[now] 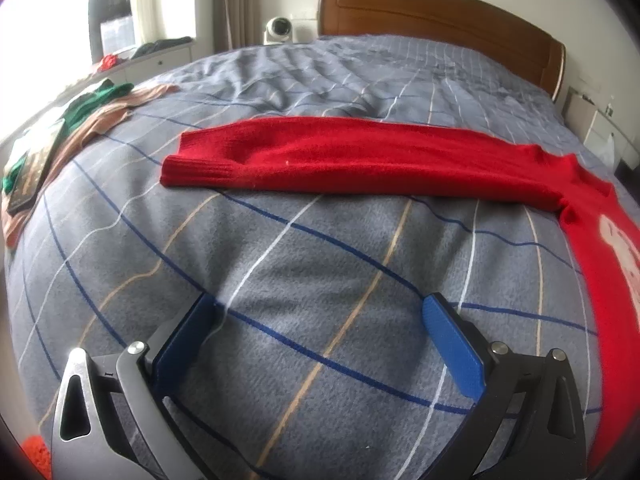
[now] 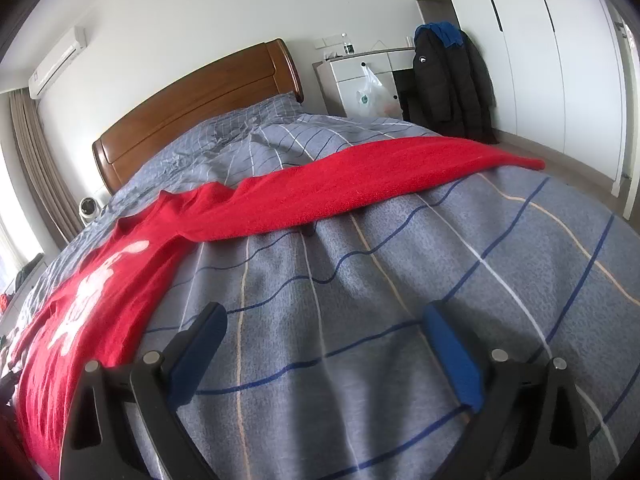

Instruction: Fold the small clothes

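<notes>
A red knitted sweater (image 1: 360, 160) with a white print lies spread flat on the grey checked bedcover (image 1: 312, 264). In the left wrist view one sleeve stretches out to the left, its cuff ahead of my left gripper (image 1: 320, 312), which is open and empty above bare bedcover. In the right wrist view the sweater (image 2: 120, 280) has its body at the left and its other sleeve (image 2: 380, 184) running right toward the bed's edge. My right gripper (image 2: 324, 316) is open and empty, beside the body's right edge.
A green garment (image 1: 96, 98) and a peach cloth (image 1: 100, 124) lie at the bed's far left with a dark flat item (image 1: 36, 164). The wooden headboard (image 1: 440, 16) is at the back. A white cabinet (image 2: 360, 76), hanging dark coat (image 2: 448, 80) and wardrobe (image 2: 540, 48) stand right.
</notes>
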A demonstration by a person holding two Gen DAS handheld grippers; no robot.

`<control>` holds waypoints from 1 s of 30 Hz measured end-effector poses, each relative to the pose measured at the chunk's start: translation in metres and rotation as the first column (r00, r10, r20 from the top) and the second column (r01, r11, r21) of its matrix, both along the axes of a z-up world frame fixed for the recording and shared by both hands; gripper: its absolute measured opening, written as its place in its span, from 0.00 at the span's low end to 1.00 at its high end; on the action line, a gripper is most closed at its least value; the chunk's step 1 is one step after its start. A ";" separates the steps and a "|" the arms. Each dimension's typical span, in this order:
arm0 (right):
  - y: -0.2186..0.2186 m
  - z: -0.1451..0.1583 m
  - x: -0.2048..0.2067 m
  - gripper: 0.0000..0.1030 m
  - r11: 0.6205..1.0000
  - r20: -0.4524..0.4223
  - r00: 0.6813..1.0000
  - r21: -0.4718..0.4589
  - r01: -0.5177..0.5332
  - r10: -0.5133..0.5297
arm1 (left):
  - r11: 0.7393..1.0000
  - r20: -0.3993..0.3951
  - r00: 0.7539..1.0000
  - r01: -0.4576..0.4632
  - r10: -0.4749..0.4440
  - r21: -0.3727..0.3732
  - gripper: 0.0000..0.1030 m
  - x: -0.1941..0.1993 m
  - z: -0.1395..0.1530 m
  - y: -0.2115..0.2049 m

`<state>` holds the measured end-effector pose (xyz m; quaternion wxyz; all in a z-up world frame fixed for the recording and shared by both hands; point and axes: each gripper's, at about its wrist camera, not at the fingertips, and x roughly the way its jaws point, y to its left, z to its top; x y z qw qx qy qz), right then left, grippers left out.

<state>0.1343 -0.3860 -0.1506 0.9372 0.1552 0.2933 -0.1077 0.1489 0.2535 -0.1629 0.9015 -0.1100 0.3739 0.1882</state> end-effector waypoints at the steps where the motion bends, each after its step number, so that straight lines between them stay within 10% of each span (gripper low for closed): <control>1: 0.000 0.000 0.000 0.95 1.000 0.002 1.000 -0.001 0.000 0.000 | 1.000 -0.002 1.000 0.000 0.000 -0.001 1.00 0.000 0.000 0.000; 30: 0.000 0.000 0.000 0.95 1.000 0.002 1.000 -0.005 0.000 0.000 | 0.999 0.000 1.000 0.005 -0.005 0.046 1.00 -0.004 -0.002 -0.006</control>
